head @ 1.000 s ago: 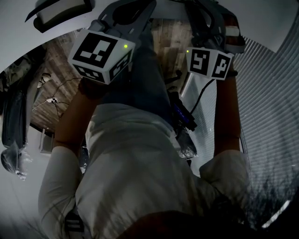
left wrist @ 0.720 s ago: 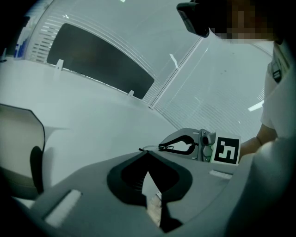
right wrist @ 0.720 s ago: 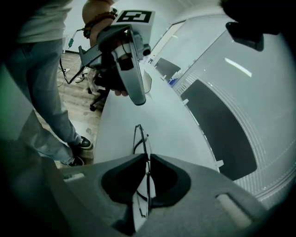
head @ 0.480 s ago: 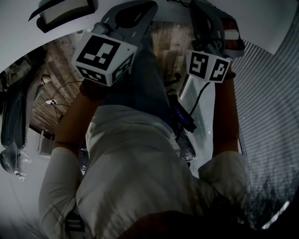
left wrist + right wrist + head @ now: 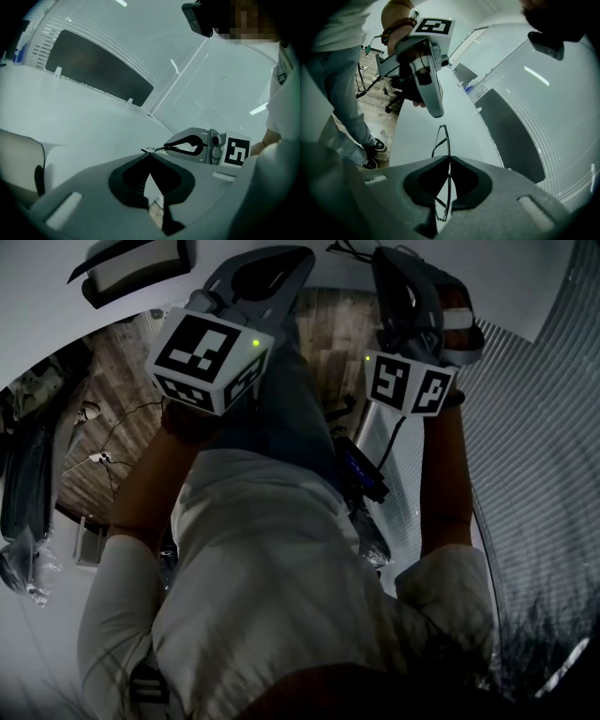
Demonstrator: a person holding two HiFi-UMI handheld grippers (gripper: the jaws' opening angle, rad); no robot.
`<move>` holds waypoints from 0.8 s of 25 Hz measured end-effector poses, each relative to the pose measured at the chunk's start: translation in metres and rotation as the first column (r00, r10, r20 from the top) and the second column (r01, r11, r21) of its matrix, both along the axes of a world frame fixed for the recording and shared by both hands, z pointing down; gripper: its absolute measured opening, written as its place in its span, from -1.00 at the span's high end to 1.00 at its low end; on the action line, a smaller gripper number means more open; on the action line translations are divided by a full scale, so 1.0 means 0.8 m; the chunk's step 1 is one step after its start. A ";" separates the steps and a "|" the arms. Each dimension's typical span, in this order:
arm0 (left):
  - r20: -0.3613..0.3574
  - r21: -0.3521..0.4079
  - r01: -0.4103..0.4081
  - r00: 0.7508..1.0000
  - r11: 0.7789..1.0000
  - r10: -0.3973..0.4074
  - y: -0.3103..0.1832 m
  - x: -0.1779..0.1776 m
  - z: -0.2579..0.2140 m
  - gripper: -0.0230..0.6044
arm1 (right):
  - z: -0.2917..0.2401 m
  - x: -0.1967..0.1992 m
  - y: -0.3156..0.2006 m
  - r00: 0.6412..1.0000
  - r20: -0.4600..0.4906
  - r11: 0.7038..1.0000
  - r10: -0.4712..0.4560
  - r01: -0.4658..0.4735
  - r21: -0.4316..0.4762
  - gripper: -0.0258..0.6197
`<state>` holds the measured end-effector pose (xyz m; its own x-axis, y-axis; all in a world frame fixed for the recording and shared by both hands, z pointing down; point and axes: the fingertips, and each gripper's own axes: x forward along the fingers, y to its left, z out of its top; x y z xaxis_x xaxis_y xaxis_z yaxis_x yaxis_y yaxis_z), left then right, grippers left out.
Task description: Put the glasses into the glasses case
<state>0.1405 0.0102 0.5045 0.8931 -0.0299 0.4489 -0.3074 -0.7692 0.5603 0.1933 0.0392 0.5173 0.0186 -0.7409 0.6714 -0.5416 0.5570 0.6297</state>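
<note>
Black thin-framed glasses | right gripper just closed, pinching them | left gripper closed, empty

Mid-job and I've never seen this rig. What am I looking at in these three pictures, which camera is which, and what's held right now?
No robot arm here: a person in a white shirt holds a grey two-jaw gripper in each hand. The head view looks steeply down from the person's head, over the body and both grippers. Each of the other two views rides on one gripper and looks along its jaws. The left gripper has its jaws together with nothing between them. The right gripper has just closed its jaws on the thin black-framed glasses, seen edge-on with the white table behind them. The pale, dark-rimmed object at the head view's top left may be the open case; I can't be sure.
</note>
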 end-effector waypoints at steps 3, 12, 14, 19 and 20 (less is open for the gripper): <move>-0.031 0.020 -0.007 0.999 1.000 0.008 -0.005 0.009 -0.030 0.93 | -0.035 0.005 -0.005 1.000 -0.023 1.000 0.005 -0.004 0.024 0.87; -0.110 0.108 -0.033 0.993 0.994 0.045 -0.013 0.012 -0.119 0.93 | -0.132 0.004 -0.011 0.996 -0.093 0.996 0.013 -0.005 0.094 0.87; -0.115 0.117 -0.029 0.992 0.993 0.043 -0.012 0.009 -0.127 0.93 | -0.144 0.003 -0.010 0.995 -0.096 0.995 0.013 -0.003 0.104 0.87; -0.106 0.133 0.013 0.994 0.991 0.001 -0.021 -0.011 -0.137 0.93 | -0.155 -0.018 -0.016 0.995 -0.098 0.993 -0.032 0.042 0.109 0.87; -0.105 0.136 0.022 0.994 0.990 -0.008 -0.023 -0.017 -0.137 0.93 | -0.156 -0.025 -0.019 0.994 -0.096 0.993 -0.042 0.053 0.110 0.87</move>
